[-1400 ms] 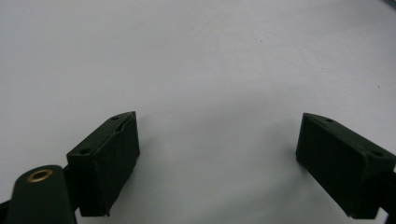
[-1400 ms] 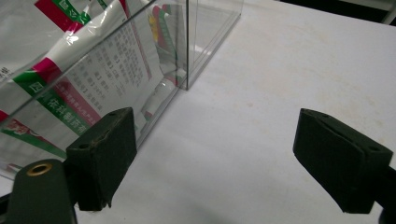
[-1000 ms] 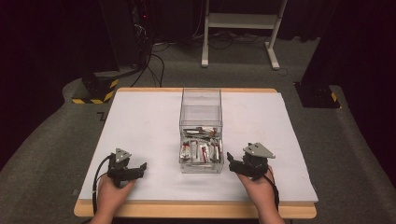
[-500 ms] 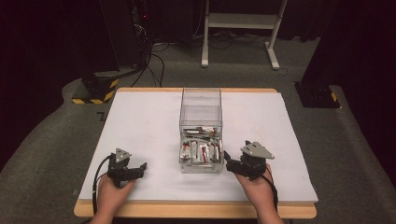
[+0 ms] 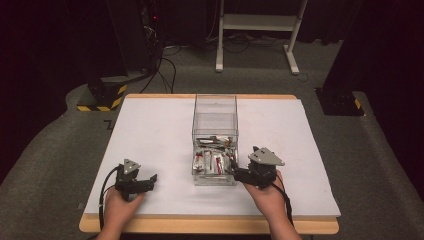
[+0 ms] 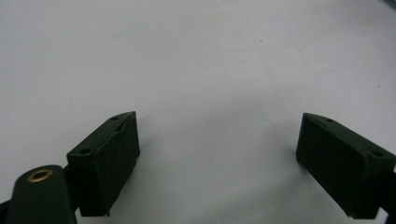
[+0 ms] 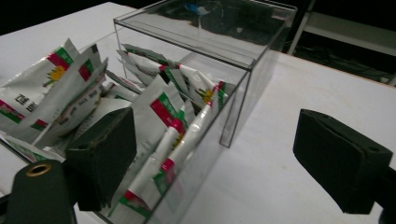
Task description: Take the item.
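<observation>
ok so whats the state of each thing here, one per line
left claw: open, empty, over bare white table
right claw: open, empty, at the box's near right corner
clear box: upright, open on top
sachets: loose heap inside the box, at its near end

The box [image 5: 215, 140] stood at the middle of the table [image 5: 150, 130], with the sachets [image 5: 214, 159] lying inside its near half. The right gripper [image 5: 241, 175] sat just beside the box's near right corner. The left gripper [image 5: 150, 181] rested well apart, toward the table's near left edge.
</observation>
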A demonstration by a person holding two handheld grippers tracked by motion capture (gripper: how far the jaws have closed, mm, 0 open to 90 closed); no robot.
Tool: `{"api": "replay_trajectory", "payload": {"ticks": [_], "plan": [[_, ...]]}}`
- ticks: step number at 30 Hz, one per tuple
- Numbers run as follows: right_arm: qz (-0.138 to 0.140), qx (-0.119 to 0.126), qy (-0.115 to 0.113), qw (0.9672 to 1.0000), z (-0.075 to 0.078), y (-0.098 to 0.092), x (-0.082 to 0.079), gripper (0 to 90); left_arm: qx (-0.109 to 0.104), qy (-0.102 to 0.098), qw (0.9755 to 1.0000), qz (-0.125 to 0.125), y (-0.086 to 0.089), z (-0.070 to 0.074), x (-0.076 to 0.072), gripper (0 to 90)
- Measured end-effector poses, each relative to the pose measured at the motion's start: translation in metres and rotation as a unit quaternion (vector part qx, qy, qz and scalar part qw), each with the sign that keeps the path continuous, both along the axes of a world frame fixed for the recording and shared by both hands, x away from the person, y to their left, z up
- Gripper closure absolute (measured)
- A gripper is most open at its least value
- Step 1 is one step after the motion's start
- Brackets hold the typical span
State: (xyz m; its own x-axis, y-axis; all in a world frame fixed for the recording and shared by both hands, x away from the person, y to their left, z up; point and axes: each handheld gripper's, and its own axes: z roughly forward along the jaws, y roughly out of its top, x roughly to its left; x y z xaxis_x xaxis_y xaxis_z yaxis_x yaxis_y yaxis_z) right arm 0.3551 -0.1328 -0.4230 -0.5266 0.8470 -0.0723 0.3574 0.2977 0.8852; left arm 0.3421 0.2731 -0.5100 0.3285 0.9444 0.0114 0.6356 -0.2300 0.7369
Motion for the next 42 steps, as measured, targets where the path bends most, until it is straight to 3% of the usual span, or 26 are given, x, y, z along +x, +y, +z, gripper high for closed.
{"api": "replay_trajectory", "payload": {"ticks": [27, 42], "plan": [[0.06, 0.0, 0.009, 0.9982, 0.006, 0.053, 0.004, 14.1, 0.0, 0.0, 1.0, 0.0, 0.0, 0.0, 0.0, 13.5], [0.078, -0.003, 0.014, 0.9968, 0.003, 0.067, 0.001, 16.5, 0.0, 0.0, 1.0, 0.0, 0.0, 0.0, 0.0, 13.5]]}}
